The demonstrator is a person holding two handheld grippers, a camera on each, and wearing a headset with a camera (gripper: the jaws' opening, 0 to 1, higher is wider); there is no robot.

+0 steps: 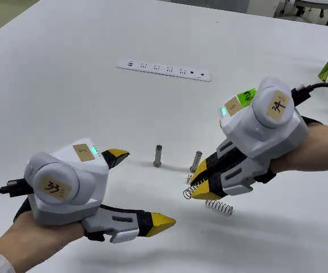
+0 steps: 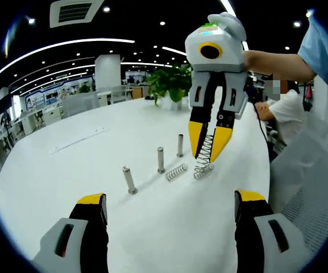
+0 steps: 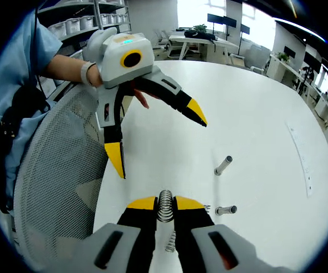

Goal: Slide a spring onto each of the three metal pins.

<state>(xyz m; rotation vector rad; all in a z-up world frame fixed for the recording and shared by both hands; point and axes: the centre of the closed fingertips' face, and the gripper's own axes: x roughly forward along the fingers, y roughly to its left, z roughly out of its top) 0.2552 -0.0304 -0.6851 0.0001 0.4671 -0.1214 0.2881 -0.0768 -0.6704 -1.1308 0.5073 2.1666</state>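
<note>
White worktop (image 1: 67,68) carries everything. The left claw (image 1: 140,187) gapes wide and holds nothing, hovering just short of the pins. The right claw (image 1: 198,192) is closed on a spring (image 1: 187,193), pinched between its yellow tips low over the worktop. Three metal pins (image 2: 160,160) stand upright in a row, all bare. A loose spring (image 1: 219,207) lies just beside the right claw.
</note>
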